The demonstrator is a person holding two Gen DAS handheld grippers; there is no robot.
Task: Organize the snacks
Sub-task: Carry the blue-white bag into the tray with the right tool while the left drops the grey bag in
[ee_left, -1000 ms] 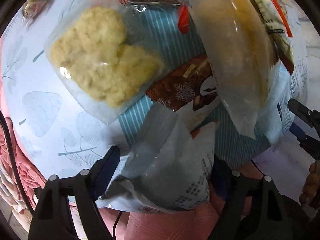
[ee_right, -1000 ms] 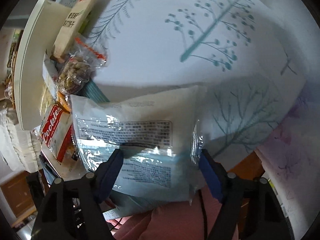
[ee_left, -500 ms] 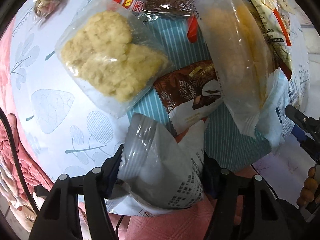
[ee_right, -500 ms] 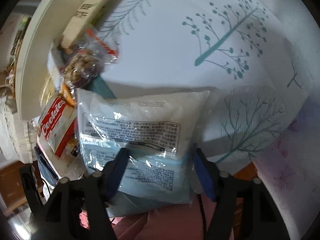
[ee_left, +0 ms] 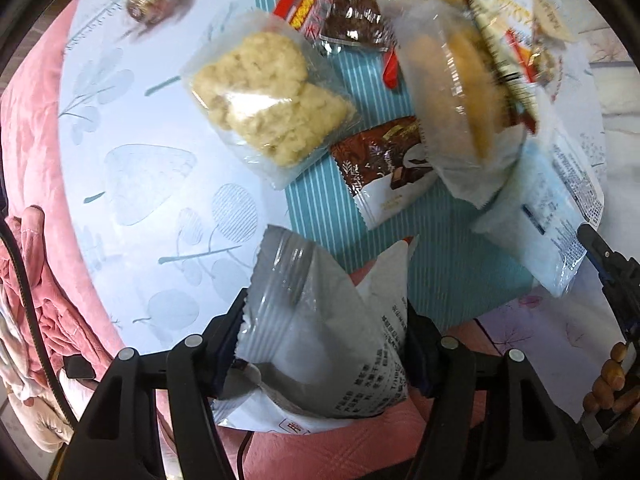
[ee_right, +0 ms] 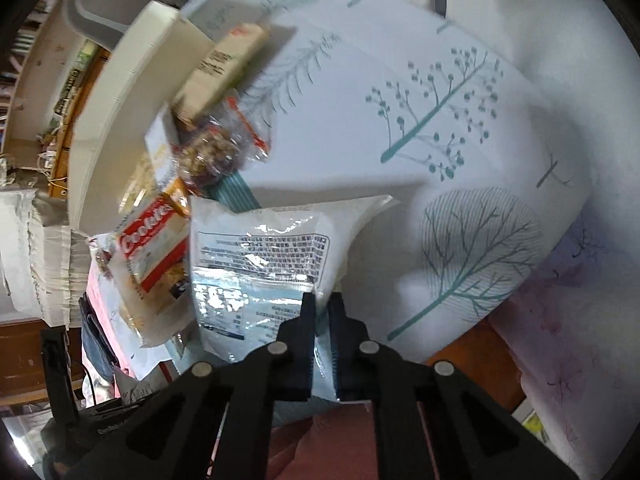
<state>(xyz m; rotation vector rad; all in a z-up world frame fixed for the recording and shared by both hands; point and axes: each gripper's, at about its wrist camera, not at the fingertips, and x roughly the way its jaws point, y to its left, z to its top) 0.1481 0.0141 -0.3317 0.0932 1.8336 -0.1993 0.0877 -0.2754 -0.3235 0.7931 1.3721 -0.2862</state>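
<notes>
Right tongs [ee_right: 323, 320], just closed, pinch the white bag [ee_right: 264, 264] by thin film; left tongs [ee_left: 320, 344] clamp the grey pouch [ee_left: 316, 332]. Either may slip, toppling the 12 o'clock pile.

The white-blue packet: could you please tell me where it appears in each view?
Left wrist: at the right edge, white-blue packet, its lower corner in the right gripper.
Right wrist: lower centre, pinched between the shut jaws.
Shared landmark: the teal striped mat.
</notes>
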